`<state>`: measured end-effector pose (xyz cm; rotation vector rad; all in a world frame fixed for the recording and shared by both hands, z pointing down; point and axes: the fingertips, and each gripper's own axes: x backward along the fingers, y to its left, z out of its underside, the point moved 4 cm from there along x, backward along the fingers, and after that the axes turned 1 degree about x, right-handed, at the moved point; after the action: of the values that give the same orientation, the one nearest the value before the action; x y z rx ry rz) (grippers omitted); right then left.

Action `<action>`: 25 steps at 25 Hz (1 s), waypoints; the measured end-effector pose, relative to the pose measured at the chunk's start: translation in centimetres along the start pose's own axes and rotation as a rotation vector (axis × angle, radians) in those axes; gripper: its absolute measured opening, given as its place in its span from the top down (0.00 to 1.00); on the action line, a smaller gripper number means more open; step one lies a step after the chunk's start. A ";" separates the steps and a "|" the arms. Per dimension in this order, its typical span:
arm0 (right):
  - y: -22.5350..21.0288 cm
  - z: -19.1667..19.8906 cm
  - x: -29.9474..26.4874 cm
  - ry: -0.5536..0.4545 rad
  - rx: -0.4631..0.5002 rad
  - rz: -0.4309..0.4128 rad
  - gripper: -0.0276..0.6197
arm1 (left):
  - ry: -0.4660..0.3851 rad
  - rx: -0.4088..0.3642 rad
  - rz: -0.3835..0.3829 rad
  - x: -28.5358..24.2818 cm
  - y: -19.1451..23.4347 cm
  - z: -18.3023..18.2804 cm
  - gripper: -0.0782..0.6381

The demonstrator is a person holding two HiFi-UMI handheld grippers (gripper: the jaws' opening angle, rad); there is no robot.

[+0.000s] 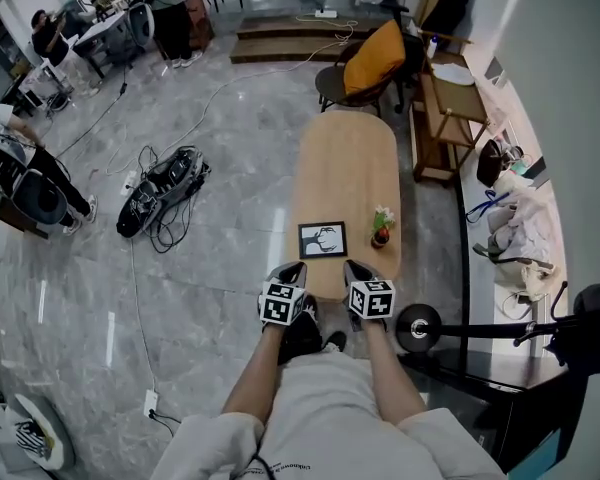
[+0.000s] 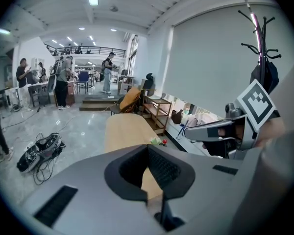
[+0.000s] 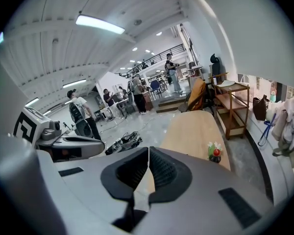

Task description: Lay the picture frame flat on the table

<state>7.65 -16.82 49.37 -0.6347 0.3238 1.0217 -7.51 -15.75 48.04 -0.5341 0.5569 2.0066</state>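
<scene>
The picture frame [image 1: 322, 239], black-edged with a white mat and an antler drawing, lies face up near the close end of the long wooden table [image 1: 345, 163]. My left gripper [image 1: 288, 272] hovers at the table's near edge just short of the frame's left corner, jaws shut with nothing between them [image 2: 148, 148]. My right gripper [image 1: 357, 270] sits beside it at the frame's right, also shut and empty [image 3: 148, 151]. In both gripper views the frame is hidden behind the jaws.
A small potted plant [image 1: 381, 228] stands just right of the frame. A chair with an orange cushion [image 1: 372, 60] is at the table's far end, a wooden shelf [image 1: 446, 118] to its right. Cables and gear [image 1: 162, 190] lie on the floor at left.
</scene>
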 end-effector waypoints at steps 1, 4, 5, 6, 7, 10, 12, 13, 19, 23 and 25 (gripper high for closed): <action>-0.2 0.0 0.3 -0.001 0.001 0.005 0.90 | 0.000 0.001 0.008 0.0 -0.4 0.1 0.86; -0.6 0.2 1.0 0.000 -0.001 0.017 0.90 | 0.002 -0.005 0.029 0.1 -1.3 0.2 0.86; -0.6 0.3 1.2 0.001 0.000 0.017 0.90 | 0.002 -0.007 0.031 0.1 -1.5 0.2 0.86; -0.6 0.4 1.3 0.004 0.003 0.016 0.90 | 0.001 -0.008 0.031 0.2 -1.7 0.2 0.86; -0.5 0.6 1.4 0.009 0.009 0.016 0.91 | 0.000 -0.011 0.029 0.2 -1.8 0.3 0.86; -0.6 1.2 1.7 0.025 0.022 0.015 0.91 | -0.005 -0.017 0.024 0.3 -2.4 0.5 0.86; -0.4 1.7 1.8 0.030 0.027 0.009 0.91 | -0.011 -0.011 0.020 0.6 -2.5 0.6 0.86; -0.2 1.8 1.9 0.033 0.034 0.006 0.91 | -0.015 -0.005 0.015 0.8 -2.5 0.6 0.86; 0.8 1.4 2.2 0.026 0.051 -0.002 0.91 | -0.025 0.006 -0.002 1.6 -2.1 0.5 0.86; 0.4 1.3 2.3 0.022 0.051 0.002 0.91 | -0.025 0.014 -0.013 1.5 -2.0 0.5 0.86; 0.3 1.3 2.4 0.015 0.047 0.001 0.91 | -0.027 0.027 -0.014 1.4 -2.0 0.5 0.86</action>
<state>8.49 -14.27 48.99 -0.6007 0.3602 1.0077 -6.49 -13.62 47.26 -0.4927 0.5618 1.9873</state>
